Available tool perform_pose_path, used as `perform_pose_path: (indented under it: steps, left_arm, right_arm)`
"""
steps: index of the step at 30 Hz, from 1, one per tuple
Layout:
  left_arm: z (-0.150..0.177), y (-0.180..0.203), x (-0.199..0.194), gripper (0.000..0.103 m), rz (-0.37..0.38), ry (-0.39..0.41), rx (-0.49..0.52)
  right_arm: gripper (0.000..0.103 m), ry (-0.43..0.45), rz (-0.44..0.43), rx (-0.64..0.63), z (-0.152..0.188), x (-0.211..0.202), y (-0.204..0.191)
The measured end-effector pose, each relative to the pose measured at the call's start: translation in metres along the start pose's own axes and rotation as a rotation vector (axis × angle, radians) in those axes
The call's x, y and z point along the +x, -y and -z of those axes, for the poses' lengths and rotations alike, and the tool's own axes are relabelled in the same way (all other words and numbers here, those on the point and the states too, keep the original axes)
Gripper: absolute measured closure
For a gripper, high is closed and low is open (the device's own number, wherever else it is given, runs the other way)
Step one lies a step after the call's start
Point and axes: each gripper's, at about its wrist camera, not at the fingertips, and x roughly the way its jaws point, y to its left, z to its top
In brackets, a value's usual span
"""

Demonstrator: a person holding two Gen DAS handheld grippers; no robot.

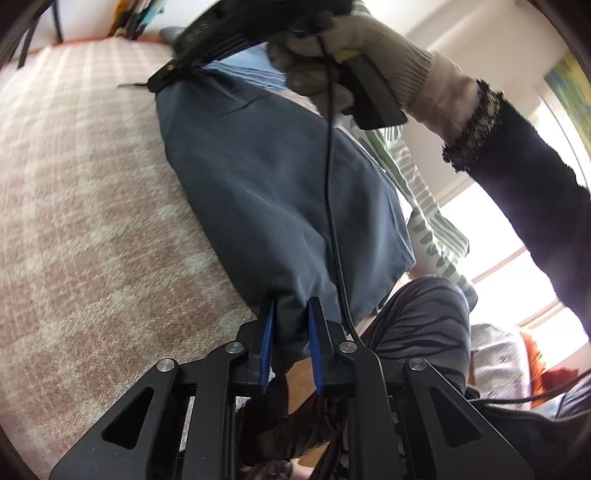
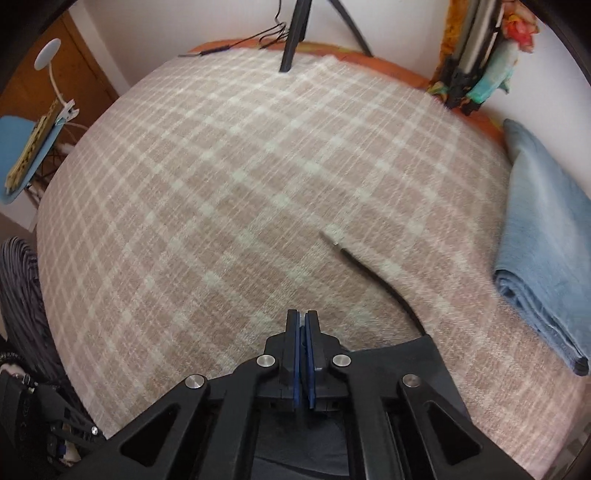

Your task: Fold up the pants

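The dark grey-blue pants (image 1: 266, 192) hang stretched in the air between the two tools, above a bed covered by a pink-and-white checked blanket (image 1: 81, 206). In the left wrist view the cloth runs from the near tool up to the far one as a long, slightly sagging panel with soft creases, its right edge hanging free.

The left tool (image 1: 291, 332) pinches the near end of the pants: a bunched fold of cloth sits between its blue pads (image 1: 266, 343), which stand a little apart around the fabric. At the far end, the right tool (image 1: 166, 75) clamps the other end of the pants, the cloth gathering into tight pleats where it enters the fingers. A gloved hand (image 1: 325, 48) grips that tool's handle, with a dark fuzzy sleeve (image 1: 532, 177) behind it and a black cable (image 1: 332, 184) dangling across the pants.

In the right wrist view, the right tool (image 2: 303, 332) has its blue pads pressed nearly together on a thin sliver of cloth, and dark fabric spreads beneath its body. Ahead lies the checked blanket (image 2: 229, 177). A folded light-blue garment (image 2: 543, 240) rests near the blanket's right edge. Tripod legs (image 2: 295, 33) stand at the far side, and a blue chair (image 2: 22, 155) sits beside the bed at left.
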Motion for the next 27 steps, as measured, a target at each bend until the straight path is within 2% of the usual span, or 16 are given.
perform_pose_path:
  steps: [3, 7, 9, 11, 13, 14, 16, 17, 18, 19, 21, 27]
  left_arm:
    - [0.0, 0.014, 0.002, 0.089, -0.03, 0.005, 0.057]
    - [0.0, 0.014, 0.007, 0.089, -0.032, -0.011, 0.046]
    - [0.0, 0.012, 0.006, 0.084, -0.03, -0.033, 0.028]
    - [-0.001, 0.01, 0.004, 0.081, -0.026, -0.047, 0.023]
    - [-0.001, 0.009, -0.001, 0.08, -0.023, -0.046, 0.019]
    - [-0.002, 0.007, -0.005, 0.079, -0.023, -0.043, 0.015]
    - [-0.008, 0.001, -0.014, 0.071, -0.021, -0.028, -0.001]
    - [-0.011, -0.002, -0.017, 0.06, -0.021, -0.018, -0.011]
    - [-0.016, -0.005, -0.021, 0.051, -0.025, -0.003, -0.024]
    - [-0.019, -0.009, -0.023, 0.049, -0.028, 0.007, -0.035]
    - [-0.029, -0.019, -0.024, 0.049, -0.038, 0.015, -0.066]
    - [-0.056, -0.032, -0.013, 0.049, -0.024, 0.015, -0.125]
  right_arm:
    - [0.103, 0.019, 0.033, 0.021, -0.001, 0.0, 0.001]
    - [0.103, 0.02, 0.04, 0.028, -0.001, 0.007, -0.003]
    - [0.102, 0.037, 0.044, 0.07, -0.002, 0.006, 0.003]
    - [0.09, 0.091, 0.028, 0.132, -0.002, -0.005, 0.016]
    - [0.069, 0.155, 0.004, 0.196, 0.006, -0.023, 0.029]
    - [0.067, 0.191, 0.006, 0.225, 0.013, -0.035, 0.034]
    - [0.063, 0.244, 0.007, 0.279, 0.03, -0.056, 0.046]
    - [0.061, 0.26, 0.005, 0.298, 0.036, -0.063, 0.05]
    - [0.054, 0.291, 0.003, 0.336, 0.051, -0.076, 0.058]
    - [0.041, 0.31, 0.004, 0.363, 0.06, -0.084, 0.062]
    - [0.027, 0.35, 0.006, 0.423, 0.085, -0.099, 0.072]
    - [0.013, 0.389, 0.039, 0.56, 0.16, -0.133, 0.098]
